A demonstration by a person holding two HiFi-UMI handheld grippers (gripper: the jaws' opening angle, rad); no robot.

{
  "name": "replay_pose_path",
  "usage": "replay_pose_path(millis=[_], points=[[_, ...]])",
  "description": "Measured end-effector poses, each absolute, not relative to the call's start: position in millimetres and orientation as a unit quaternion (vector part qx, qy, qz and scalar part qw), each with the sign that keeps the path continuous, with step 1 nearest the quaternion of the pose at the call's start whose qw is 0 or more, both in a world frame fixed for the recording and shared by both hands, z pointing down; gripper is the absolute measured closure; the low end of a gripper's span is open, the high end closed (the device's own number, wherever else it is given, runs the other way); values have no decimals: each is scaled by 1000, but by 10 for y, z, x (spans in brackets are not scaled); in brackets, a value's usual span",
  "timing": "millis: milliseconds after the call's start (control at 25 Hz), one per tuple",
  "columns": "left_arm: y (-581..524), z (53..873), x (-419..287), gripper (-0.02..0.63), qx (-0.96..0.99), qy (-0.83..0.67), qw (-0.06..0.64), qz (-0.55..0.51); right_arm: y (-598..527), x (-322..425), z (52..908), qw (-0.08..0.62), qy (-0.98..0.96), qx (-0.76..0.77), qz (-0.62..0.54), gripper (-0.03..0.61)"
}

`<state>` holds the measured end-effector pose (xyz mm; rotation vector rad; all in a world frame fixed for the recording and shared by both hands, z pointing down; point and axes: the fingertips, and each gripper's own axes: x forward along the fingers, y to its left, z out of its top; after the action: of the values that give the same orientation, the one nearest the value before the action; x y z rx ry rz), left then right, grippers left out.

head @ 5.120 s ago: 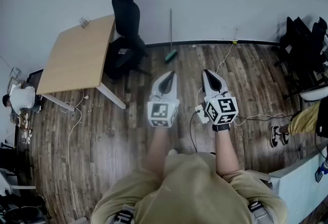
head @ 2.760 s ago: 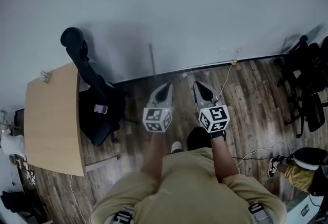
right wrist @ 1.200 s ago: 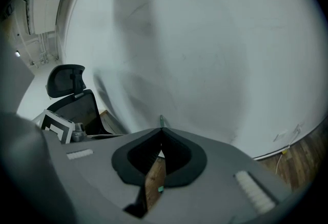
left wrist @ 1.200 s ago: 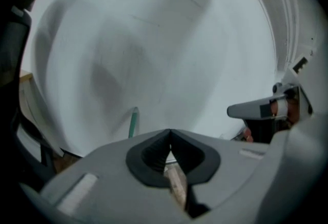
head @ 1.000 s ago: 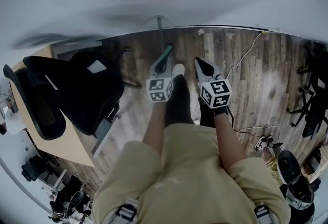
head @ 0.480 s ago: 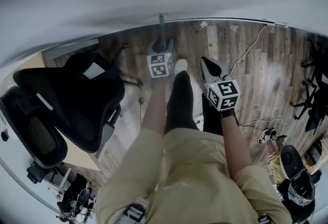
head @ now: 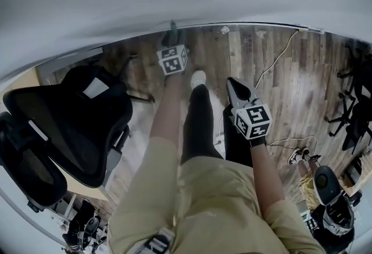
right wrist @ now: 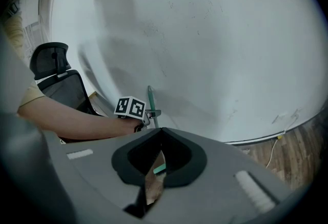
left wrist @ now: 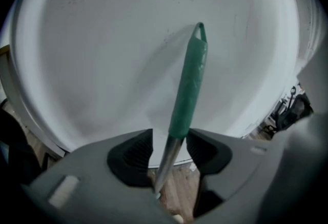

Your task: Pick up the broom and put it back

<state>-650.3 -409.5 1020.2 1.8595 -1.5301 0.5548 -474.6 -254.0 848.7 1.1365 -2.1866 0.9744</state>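
At the left the black office chair [head: 70,125] is standing near the white wall [left wrist: 102,64], apart from the work.

The left claw [head: 172,40] is now reaching far forward and down toward the wall. A second ago it was hanging level with the other claw, close in front of the person. Its jaws have just been opening, and they are standing apart now. The broom handle [left wrist: 188,79], with its green grip at the top, is passing between them. The pads are not pressing on it, as far as I can see, so the claw is only standing around the handle and not gripping it yet. The broom itself is leaning upright against the wall, with its lower part on the wooden floor [head: 273,67].

At the right, the right claw [head: 235,87] is waiting lower and nearer to the person's legs. Its jaws are meeting at the tips and are holding nothing.

In my judgement the pick-up is only beginning. The left claw is needing to close on the handle before the broom can be lifted and put back.
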Motion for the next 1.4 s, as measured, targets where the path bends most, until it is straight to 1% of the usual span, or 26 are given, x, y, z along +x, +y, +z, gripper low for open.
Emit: replay_pose_path(millis=[120, 200, 240, 520, 680, 800, 960, 1400], points=[[-4183, 10177, -6503, 464, 710, -588, 316, 224, -2528, -4635, 8484, 245, -799, 419, 355, 574], [-4175, 10123, -6486, 522, 707, -592, 306, 237, -2513, -4573, 8443, 243, -799, 420, 354, 574], [-4148, 10099, -6472, 526, 706, -592, 304, 242, -2501, -4551, 8422, 242, -800, 419, 354, 575], [-3756, 9897, -6285, 531, 714, -562, 302, 288, -2565, -4534, 8127, 210, -820, 411, 337, 575], [-3383, 9709, -5980, 532, 724, -528, 311, 316, -2567, -4515, 7921, 195, -826, 407, 338, 575], [-3155, 9479, -5847, 531, 724, -528, 316, 313, -2588, -4481, 7714, 180, -831, 406, 334, 575], [-2950, 8985, -5646, 532, 736, -530, 303, 293, -2573, -4349, 7378, 160, -837, 413, 322, 575], [-2958, 7179, -4987, 532, 784, -543, 212, 212, -2670, -3835, 6311, 82, -859, 431, 264, 575]])
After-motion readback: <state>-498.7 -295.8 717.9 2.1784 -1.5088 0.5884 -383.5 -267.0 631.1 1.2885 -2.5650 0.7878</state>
